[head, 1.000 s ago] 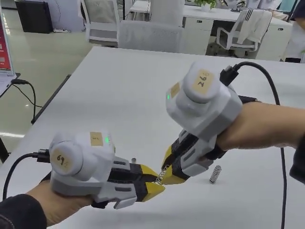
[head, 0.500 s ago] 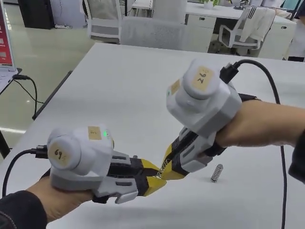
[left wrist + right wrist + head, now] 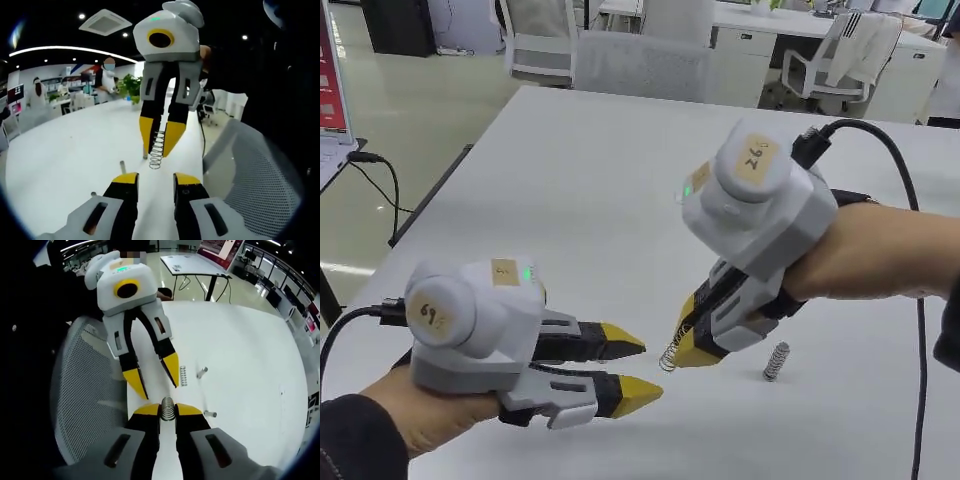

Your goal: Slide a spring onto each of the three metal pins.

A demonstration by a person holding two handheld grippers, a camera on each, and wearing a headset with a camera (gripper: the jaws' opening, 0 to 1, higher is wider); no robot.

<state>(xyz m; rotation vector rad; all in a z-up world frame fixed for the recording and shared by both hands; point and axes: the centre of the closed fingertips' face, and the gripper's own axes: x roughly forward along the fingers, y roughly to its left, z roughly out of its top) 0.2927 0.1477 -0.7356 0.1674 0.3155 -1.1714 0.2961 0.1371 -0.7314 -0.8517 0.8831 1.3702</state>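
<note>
From the headset we are looking down, close over the near end of the tabletop (image 3: 570, 200). Our two gripper views are facing each other at short range, left claw (image 3: 648, 368) toward right claw (image 3: 688, 355), all three sharing the spring (image 3: 669, 353).

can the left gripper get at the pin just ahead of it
Probably yes: the left gripper is open, bare table lies before the pin, and the right gripper with its spring hangs beyond.

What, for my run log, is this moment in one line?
left gripper: open | right gripper: shut on spring | second spring: on table
</note>
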